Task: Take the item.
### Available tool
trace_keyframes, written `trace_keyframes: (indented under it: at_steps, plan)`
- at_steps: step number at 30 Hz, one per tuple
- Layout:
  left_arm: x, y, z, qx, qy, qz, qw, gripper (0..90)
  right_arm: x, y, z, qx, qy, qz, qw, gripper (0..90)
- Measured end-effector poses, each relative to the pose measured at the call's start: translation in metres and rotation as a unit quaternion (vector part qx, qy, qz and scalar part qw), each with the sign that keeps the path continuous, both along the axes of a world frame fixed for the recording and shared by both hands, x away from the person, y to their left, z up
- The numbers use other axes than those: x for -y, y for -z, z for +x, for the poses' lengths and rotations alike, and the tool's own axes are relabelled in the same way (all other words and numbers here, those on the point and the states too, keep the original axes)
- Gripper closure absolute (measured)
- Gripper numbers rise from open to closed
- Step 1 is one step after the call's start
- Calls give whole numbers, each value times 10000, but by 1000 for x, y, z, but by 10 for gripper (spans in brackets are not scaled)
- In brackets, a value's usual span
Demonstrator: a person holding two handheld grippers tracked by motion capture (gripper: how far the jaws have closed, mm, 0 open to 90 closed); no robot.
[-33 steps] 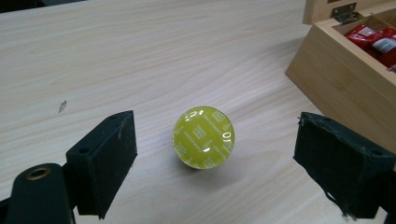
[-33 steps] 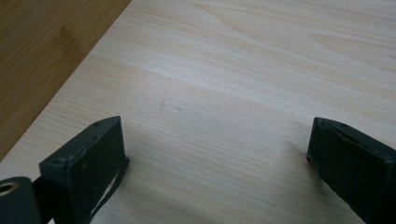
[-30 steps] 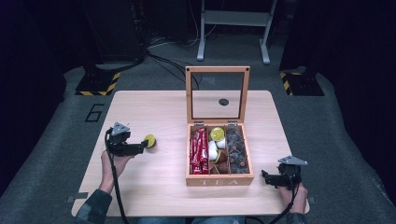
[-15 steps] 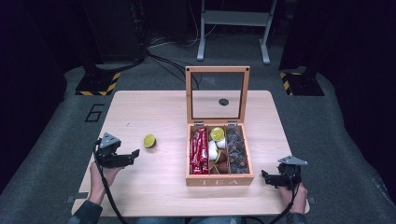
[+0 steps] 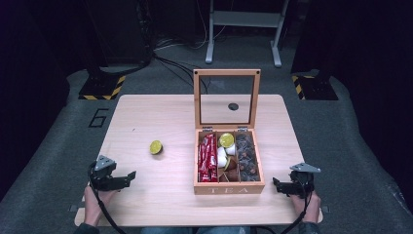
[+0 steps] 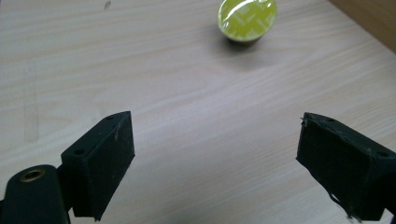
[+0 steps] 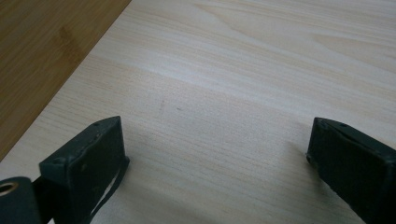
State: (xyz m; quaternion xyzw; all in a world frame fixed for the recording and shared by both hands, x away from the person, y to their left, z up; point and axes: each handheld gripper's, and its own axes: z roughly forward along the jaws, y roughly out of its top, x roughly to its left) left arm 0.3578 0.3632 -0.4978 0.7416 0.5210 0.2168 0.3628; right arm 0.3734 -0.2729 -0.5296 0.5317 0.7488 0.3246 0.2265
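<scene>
While it lies alone on the bare wood, the scene reads as follows.

Capsule: a yellow-green foil-topped capsule [image 5: 156, 146] sits on the table [image 5: 146, 117], ahead of the left gripper [image 5: 127, 176] and well apart from it; in the left gripper view the capsule [image 6: 247, 19] shows beyond the jaws and off toward the right one, with nothing touching it.

Left gripper: released, nothing between the pads; its jaws have just been opening and stand wide over plain tabletop near the table's front left corner, pointing toward the box.

Left hand: wrapped around the gripper's body at the table's near edge, cable trailing down off it.

Tea box: a wooden box [image 5: 229, 186] marked TEA, beyond the capsule as seen from the left gripper, lid upright with a clear pane; red sachets, pale and yellow capsules and dark ones, possibly more capsules, fill its compartments.

Right gripper [image 5: 276, 184]: jaws apart and empty, just beside the box's front right corner, aimed at its side; in the right gripper view the box's wooden wall [image 7: 51, 51] runs along the left, bare table between the pads.
</scene>
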Motion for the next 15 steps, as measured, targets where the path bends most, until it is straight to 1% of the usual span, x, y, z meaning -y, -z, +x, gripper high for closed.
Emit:
trace_keyframes:
  at_steps: [2, 4, 5, 6, 8, 9, 10, 13, 14, 15]
  plan:
    - [-2, 8, -2, -83, -32, 18, 10000, 94, 0, 0, 0, -15, 20, 17, 10000, 35]
    - [-3, 13, -4, -137, -54, 100, 9998, 81, -1, 0, 0, -18, 26, 20, 10000, 35]
    - [-5, 15, -4, -165, -53, 163, 9997, 73, 1, 0, 0, 15, -30, -18, 10000, 35]
    - [-5, 17, -4, -133, -80, 161, 9998, 64, 0, 0, 0, -12, 18, 15, 10000, 35]
    - [-5, 20, -5, -140, -91, 254, 9995, 50, 1, 0, 0, 19, -33, -20, 10000, 35]
    - [-5, 22, -6, -128, -136, 266, 9995, 41, 0, 0, 0, 12, -32, -30, 10000, 35]
    - [-5, 23, -6, -121, -128, 250, 9995, 40, 0, 0, 0, 11, -29, -35, 10000, 35]
    - [-5, 28, -6, -175, -134, 315, 9993, 18, 0, 0, 0, 7, -23, -35, 10000, 34]
    - [-5, 30, -5, -168, -157, 282, 9993, 10, 0, 0, 0, 7, -23, -35, 10000, 34]
    - [-5, 32, -4, -188, -163, 299, 9992, 3, 0, 0, 0, 3, -19, -29, 10000, 33]
